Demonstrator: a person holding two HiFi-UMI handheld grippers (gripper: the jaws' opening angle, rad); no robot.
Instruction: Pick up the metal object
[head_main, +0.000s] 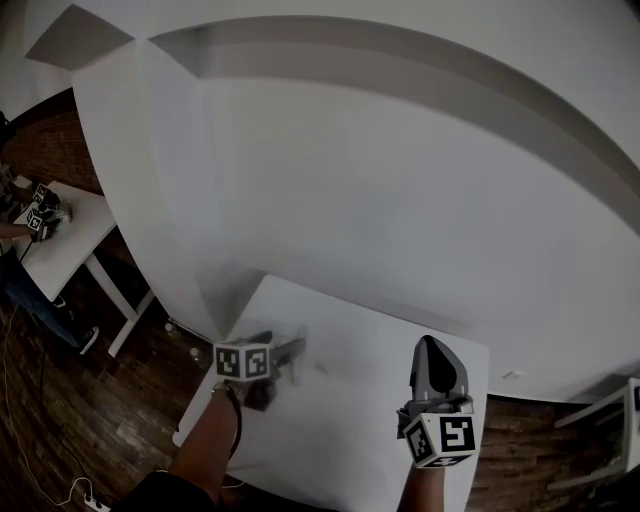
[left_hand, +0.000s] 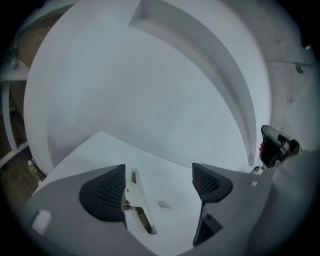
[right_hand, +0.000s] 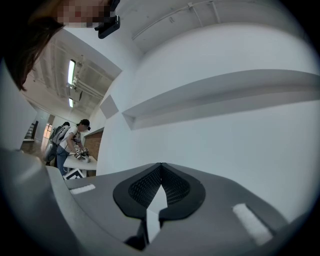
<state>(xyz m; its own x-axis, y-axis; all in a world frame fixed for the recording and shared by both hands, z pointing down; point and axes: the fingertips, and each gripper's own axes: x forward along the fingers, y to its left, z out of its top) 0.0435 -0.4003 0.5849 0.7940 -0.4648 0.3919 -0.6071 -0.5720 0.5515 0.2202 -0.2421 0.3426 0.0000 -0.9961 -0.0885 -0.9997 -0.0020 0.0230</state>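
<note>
The metal object (left_hand: 138, 209), a small silvery clip, lies on the white table (left_hand: 110, 150) between my left gripper's (left_hand: 159, 175) jaws, close against the left pad (left_hand: 107, 192). Those jaws stand wide apart and the pads do not press on the clip. In the head view the left gripper (head_main: 288, 356) is low over the table's (head_main: 380, 340) near left part, blurred. My right gripper (head_main: 432, 350) hovers over the table's right side, pointing away from me. Its pads (right_hand: 161, 172) meet at the tips with nothing between them.
A small dark mark (left_hand: 163, 204) is on the tabletop between the left jaws. A white wall (head_main: 380, 180) with a ledge rises behind the table. At the far left stands another white table (head_main: 60, 240) where a person (right_hand: 70, 137) works. Brown wood floor (head_main: 90, 400) surrounds the tables.
</note>
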